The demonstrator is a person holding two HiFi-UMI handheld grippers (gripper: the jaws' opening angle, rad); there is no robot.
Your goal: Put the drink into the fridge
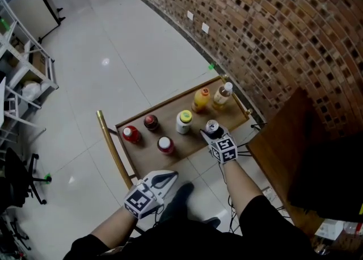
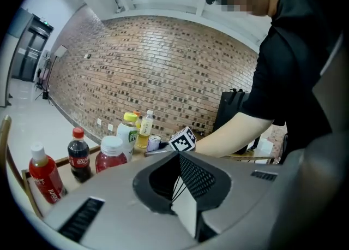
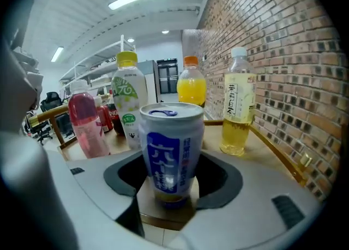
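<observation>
A blue-and-white drink can (image 3: pixel 171 153) stands upright at the near right edge of the wooden cart tray (image 1: pixel 190 144). My right gripper (image 3: pixel 172 180) has it between its jaws, and the dark jaw faces meet the can's sides with no gap showing. The head view shows the can (image 1: pixel 212 126) just ahead of the right gripper (image 1: pixel 211 133). My left gripper (image 1: pixel 164 179) hangs below the tray's near edge, shut with nothing in it. In the left gripper view, the left gripper (image 2: pixel 177 180) points across the tray toward the can (image 2: pixel 154 143).
Several other drinks stand on the tray: a red juice bottle (image 1: pixel 131 134), a cola (image 1: pixel 151 121), a white-capped red bottle (image 1: pixel 165 145), a yellow-capped white bottle (image 1: pixel 184 121), an orange drink (image 1: pixel 201 100) and a tea bottle (image 1: pixel 222 95). A brick wall (image 1: pixel 272 26) runs along the right, with a dark cabinet (image 1: pixel 283 145) beside the cart.
</observation>
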